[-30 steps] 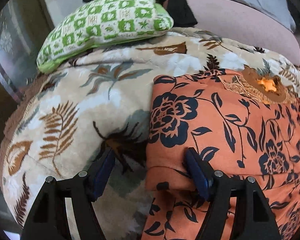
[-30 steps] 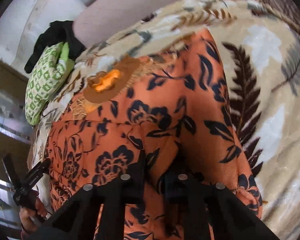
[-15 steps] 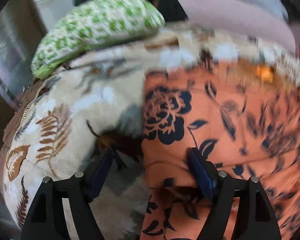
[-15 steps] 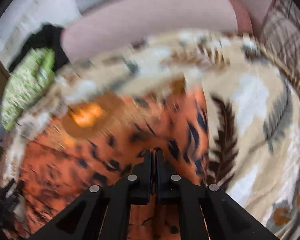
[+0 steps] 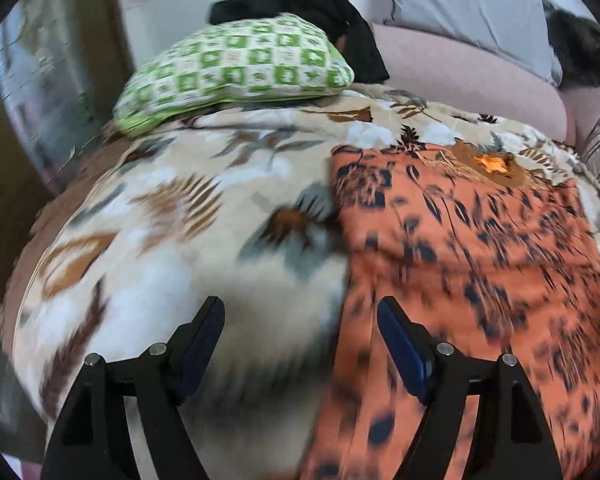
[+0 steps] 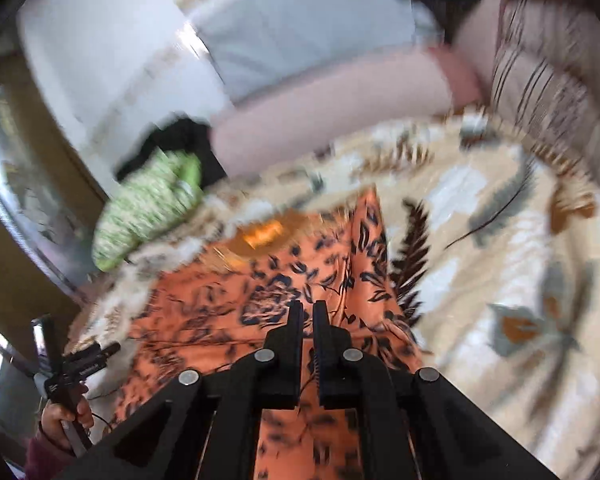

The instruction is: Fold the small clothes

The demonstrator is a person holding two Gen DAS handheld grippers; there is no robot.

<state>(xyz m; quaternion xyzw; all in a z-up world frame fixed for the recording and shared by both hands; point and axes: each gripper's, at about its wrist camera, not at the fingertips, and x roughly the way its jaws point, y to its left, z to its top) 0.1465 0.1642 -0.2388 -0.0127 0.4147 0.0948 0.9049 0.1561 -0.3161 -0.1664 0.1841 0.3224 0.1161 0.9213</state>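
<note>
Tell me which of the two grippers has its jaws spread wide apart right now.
The left gripper: its blue-padded fingers stand wide apart with nothing between them. The right gripper is shut.

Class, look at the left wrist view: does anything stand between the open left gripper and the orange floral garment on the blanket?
Nothing visible does. The left gripper hangs with open jaws over the edge of the orange floral garment, with only the leaf-print blanket beneath.

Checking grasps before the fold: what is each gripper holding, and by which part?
Left gripper: nothing, jaws open over the blanket. Right gripper: jaws shut above the orange garment; a pinch of cloth cannot be told.
</note>
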